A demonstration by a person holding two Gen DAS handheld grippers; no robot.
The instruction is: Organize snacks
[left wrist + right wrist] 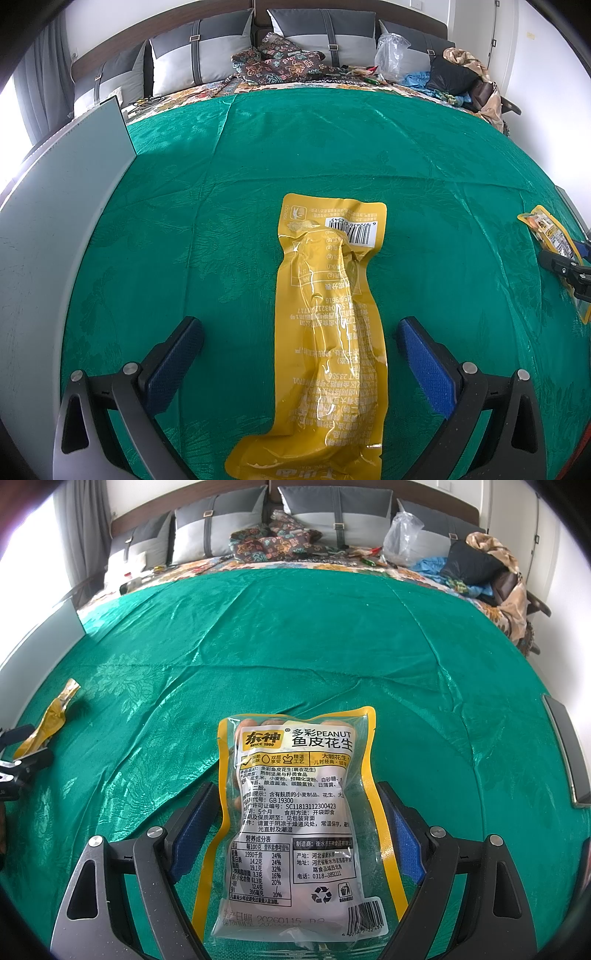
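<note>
Basically two snack packs, one per gripper, both on the green cloth (pixel 332 155). Left wrist view, near: left gripper (pixel 301 336) spread wide, blue pads (pixel 424 362) well clear of the yellow sausage-style pouch (pixel 328 332), gripping nothing. Pouch lies flat between the jaws, long axis running straight up the frame, i.e. along the fingers, barcode end at the far end around frame centre; the sides to pinch already face the pads. Right wrist view, near: right gripper (pixel 299 812) also wide, the peanut pack (pixel 295 812) sits between its fingers, long axis again up the frame. Pads look just beside the pack's yellow edges; cannot tell for sure if they touch, pack seems to rest on the cloth, so reading it as not clamped. Each pack is nearer its own hand: pouch shows at the left edge of the right view (pixel 48 720), peanut pack at the right edge of the left view (pixel 554 236). Mid: grey board (pixel 55 221) standing at frame left. Far: patterned bedspread, grey pillows (pixel 199 51), clear plastic bag (pixel 391 55), clutter upper right. Likely next step is a straight squeeze on either pack, no wrist turn needed.
</note>
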